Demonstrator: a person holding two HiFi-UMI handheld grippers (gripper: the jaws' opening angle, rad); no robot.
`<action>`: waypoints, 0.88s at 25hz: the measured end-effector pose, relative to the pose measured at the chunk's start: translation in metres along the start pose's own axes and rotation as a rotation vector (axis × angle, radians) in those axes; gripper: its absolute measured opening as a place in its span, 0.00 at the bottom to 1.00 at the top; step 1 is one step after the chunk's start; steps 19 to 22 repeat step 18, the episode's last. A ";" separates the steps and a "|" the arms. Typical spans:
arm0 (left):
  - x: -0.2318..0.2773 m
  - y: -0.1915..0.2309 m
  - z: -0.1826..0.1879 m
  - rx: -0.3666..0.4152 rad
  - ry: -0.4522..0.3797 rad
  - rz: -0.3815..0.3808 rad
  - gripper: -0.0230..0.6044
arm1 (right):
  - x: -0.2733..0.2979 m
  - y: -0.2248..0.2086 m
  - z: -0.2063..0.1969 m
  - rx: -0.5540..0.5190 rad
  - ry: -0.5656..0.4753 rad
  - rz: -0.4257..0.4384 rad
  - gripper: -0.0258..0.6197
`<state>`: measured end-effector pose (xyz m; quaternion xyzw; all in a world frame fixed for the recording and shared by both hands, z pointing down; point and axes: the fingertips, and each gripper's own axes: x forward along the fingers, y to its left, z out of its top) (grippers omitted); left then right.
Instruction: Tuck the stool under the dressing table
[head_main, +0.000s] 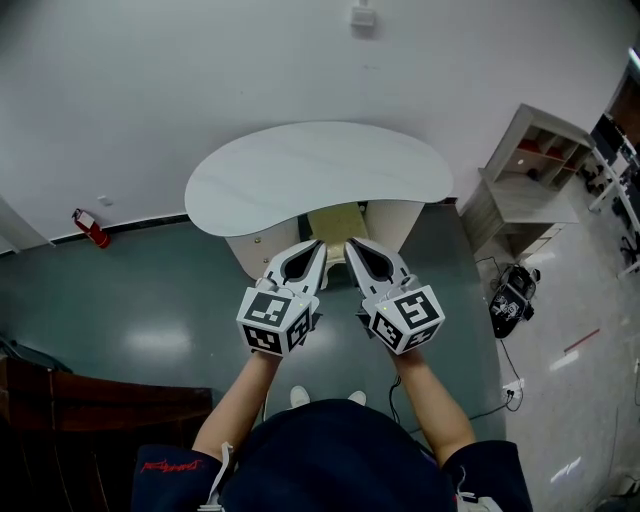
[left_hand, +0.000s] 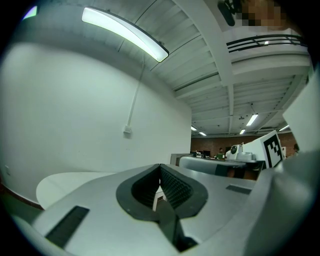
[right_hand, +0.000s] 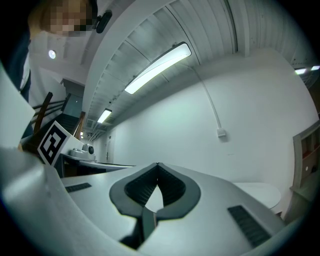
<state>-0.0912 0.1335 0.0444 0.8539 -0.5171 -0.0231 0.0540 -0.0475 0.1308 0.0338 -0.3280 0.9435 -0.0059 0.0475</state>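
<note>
We hold the left claw (head_main: 317, 245) and right claw (head_main: 351, 245) side by side, both closed and empty, above the stool (head_main: 335, 222), whose seat sits partly under the white counter (head_main: 300, 170).

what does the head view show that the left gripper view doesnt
Only the head view: the stool sitting under the dressing table, the green floor, a red fire extinguisher and a shelf unit.
Only the left gripper view: the ceiling light, and the left gripper close up, its jaws shut with nothing between them.
Both: the dressing table's white top, the white wall with its small box, and the left gripper itself.
</note>
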 end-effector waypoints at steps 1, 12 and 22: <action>-0.001 0.001 0.000 -0.001 0.001 -0.003 0.06 | 0.001 0.000 0.000 -0.002 0.004 -0.001 0.06; -0.013 0.009 0.009 -0.005 -0.011 0.006 0.06 | 0.004 0.008 0.003 0.007 0.007 -0.008 0.06; -0.014 0.011 0.001 -0.008 -0.001 -0.002 0.06 | 0.004 0.011 0.000 0.004 0.002 -0.014 0.06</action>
